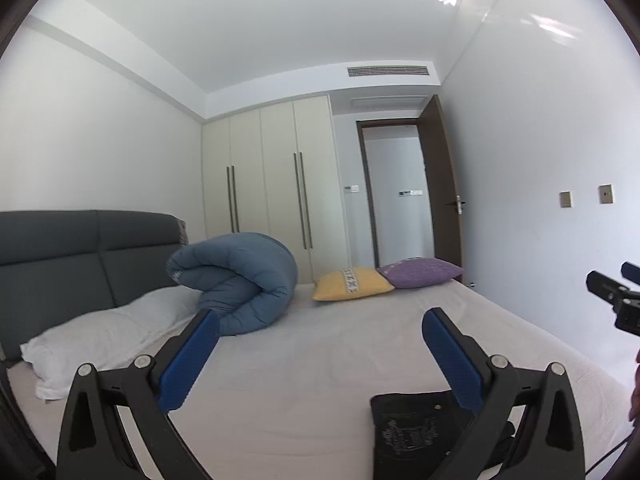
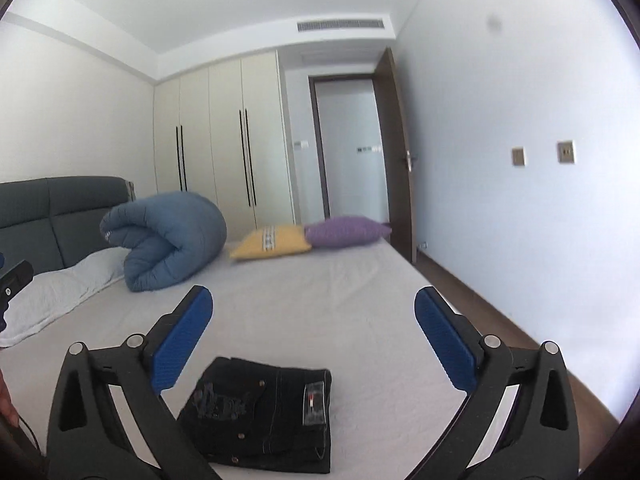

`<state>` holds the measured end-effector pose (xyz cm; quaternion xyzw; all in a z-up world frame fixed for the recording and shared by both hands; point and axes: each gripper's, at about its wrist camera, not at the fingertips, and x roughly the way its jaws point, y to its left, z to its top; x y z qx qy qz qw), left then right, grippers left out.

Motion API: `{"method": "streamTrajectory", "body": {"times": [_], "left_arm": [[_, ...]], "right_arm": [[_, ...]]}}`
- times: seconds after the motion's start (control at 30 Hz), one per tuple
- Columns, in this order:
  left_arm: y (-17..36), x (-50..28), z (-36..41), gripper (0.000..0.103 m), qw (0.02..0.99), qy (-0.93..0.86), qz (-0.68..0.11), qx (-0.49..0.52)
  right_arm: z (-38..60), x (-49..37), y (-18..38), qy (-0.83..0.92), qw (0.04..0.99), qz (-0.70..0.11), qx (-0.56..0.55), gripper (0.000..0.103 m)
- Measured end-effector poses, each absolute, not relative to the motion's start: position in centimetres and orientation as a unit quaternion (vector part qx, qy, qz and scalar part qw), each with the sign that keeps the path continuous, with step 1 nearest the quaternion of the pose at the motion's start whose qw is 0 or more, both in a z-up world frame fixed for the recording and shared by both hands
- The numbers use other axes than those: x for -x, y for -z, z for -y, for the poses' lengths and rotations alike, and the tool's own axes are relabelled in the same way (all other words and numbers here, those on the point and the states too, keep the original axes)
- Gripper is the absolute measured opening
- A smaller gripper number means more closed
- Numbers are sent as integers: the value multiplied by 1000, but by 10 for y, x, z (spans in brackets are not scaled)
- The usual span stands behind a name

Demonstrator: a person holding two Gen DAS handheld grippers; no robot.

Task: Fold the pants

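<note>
Clearly, the black jeans (image 2: pixel 262 412) lie as a small compact packet on the bed sheet (image 2: pixel 320 300), below and between the fingers of the right gripper (image 2: pixel 314 326), and nothing touches them. A back pocket with stitching and a label face up, and the edges look fairly even. In the left wrist view the same packet sits low, under the right finger of the left gripper (image 1: pixel 320 344). Both grippers have their blue pads spread wide apart, and nothing is between them. Both point out over the bed, not down at the cloth.

I judge that the folding is finished, or almost; perhaps only a last smoothing or moving of the packet remains.

Farther ahead of the grippers there is a rolled blue duvet (image 2: pixel 168 240), to its left a white pillow (image 2: pixel 52 292), and to its right a yellow cushion (image 2: pixel 272 244) beside a purple cushion (image 2: pixel 344 232). Behind them stand the wardrobe (image 2: pixel 216 136) and an open door (image 2: pixel 394 152).
</note>
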<state>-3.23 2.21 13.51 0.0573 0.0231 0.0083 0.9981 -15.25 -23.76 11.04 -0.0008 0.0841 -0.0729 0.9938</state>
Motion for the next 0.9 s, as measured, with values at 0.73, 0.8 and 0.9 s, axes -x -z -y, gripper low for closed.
{"method": "streamTrajectory", "body": {"times": [0.73,0.8,0.9], "left_arm": [[-118,-17,-16,103,957,43,-286,-11],[-118,-13,-14,103,956,43,-291,-15],[-116,-14,-12,103,954,40,-298,-16]], "right_arm": [[199,189,-120,79,963,-256,-2,103],[200,185,-111,78,960,-270,-4,103],[201,177,-99,85,955,-283,0,103]]}}
